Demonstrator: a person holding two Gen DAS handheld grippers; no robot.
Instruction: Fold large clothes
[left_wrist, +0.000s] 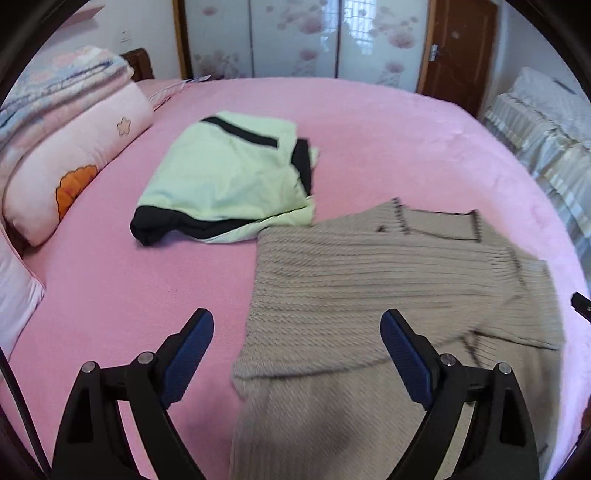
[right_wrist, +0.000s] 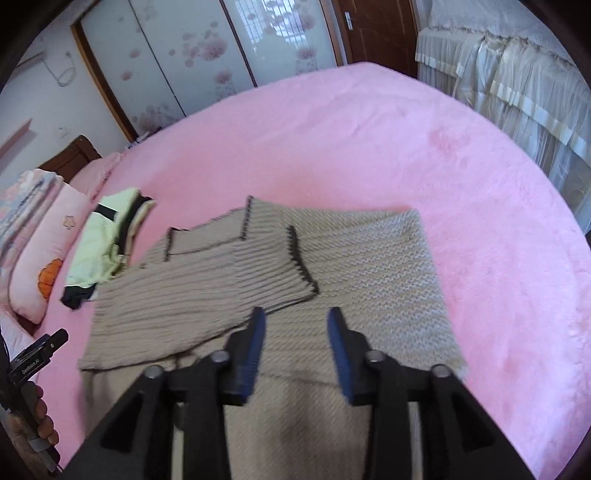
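A beige ribbed knit sweater (left_wrist: 369, 280) with dark trim lies flat on the pink bed (left_wrist: 406, 140), its sleeves laid across the body. My left gripper (left_wrist: 297, 317) hovers above the sweater's near left part, jaws wide open with nothing between the pads. In the right wrist view the same sweater (right_wrist: 388, 266) spreads below my right gripper (right_wrist: 296, 314), whose jaws stand partly open and hold nothing. The sweater's near end runs under both grippers and out of view.
A folded pale green and black garment (left_wrist: 221, 173) (right_wrist: 103, 236) lies just left of the sweater. Pink pillows (left_wrist: 74, 166) and folded quilts line the left side. A frilled cover (right_wrist: 517, 92) stands to the right. A hand (right_wrist: 40, 417) shows at the left edge.
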